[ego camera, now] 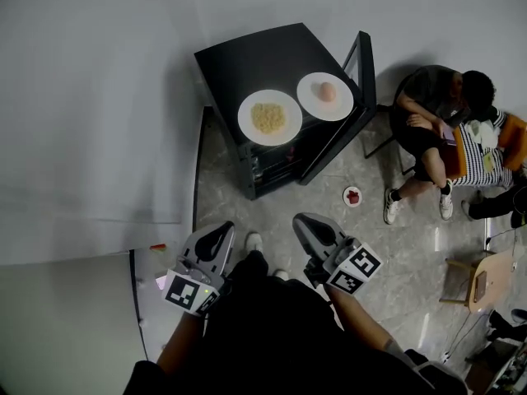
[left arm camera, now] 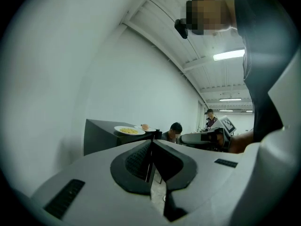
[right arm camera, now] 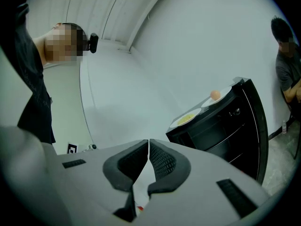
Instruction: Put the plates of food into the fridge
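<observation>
A small black fridge (ego camera: 255, 60) stands on the floor ahead, its door (ego camera: 362, 68) swung open. Two white plates sit on its top: one with yellow food (ego camera: 269, 118), one with a round orange piece (ego camera: 325, 95). Both grippers hang low near my body, well short of the fridge. My left gripper (ego camera: 221, 230) is shut with nothing in it, and my right gripper (ego camera: 305, 220) is shut and empty too. The left gripper view shows the yellow-food plate (left arm camera: 129, 131) far beyond the closed jaws. The right gripper view shows both plates (right arm camera: 186, 119) on the fridge (right arm camera: 225, 126).
A small dish with something red (ego camera: 352, 196) lies on the floor right of the fridge. A seated person (ego camera: 432, 130) is at the right, with a wooden stool (ego camera: 478, 278) nearer. A white wall runs along the left, and a partition edge (ego camera: 132, 303) is close by.
</observation>
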Action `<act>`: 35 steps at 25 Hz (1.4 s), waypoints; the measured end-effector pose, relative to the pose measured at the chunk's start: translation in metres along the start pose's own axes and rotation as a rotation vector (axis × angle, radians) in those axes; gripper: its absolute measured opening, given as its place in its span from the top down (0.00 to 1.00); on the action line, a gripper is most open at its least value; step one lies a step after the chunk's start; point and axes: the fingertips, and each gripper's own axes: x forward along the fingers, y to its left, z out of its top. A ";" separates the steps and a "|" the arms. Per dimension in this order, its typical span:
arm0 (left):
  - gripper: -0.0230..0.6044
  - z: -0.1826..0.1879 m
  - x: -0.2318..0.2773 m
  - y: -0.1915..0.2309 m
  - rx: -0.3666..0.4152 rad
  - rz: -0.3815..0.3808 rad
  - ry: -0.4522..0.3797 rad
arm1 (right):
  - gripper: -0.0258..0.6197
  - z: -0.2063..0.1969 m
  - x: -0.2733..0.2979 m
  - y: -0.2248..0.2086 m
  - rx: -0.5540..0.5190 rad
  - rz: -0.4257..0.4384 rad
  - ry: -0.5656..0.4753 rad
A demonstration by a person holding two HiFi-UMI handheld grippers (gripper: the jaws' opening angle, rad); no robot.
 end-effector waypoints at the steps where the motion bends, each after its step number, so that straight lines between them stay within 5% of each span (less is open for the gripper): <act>1: 0.92 0.002 0.003 0.007 -0.002 -0.001 0.003 | 0.92 0.002 0.007 -0.003 0.002 -0.007 0.000; 10: 0.92 0.009 0.023 0.049 0.003 -0.035 0.018 | 0.91 0.012 0.046 -0.031 0.051 -0.078 -0.016; 19: 0.92 0.013 0.042 0.048 -0.007 -0.024 0.032 | 0.91 0.026 0.062 -0.065 0.231 -0.090 -0.050; 24: 0.92 0.019 0.051 0.053 -0.007 0.005 0.023 | 0.91 0.029 0.076 -0.088 0.433 -0.052 -0.091; 27: 0.92 0.020 0.055 0.056 0.012 0.013 0.021 | 0.82 0.031 0.085 -0.101 0.541 -0.043 -0.116; 35: 0.92 0.023 0.068 0.067 0.018 0.031 0.027 | 0.79 0.037 0.113 -0.126 0.657 -0.034 -0.138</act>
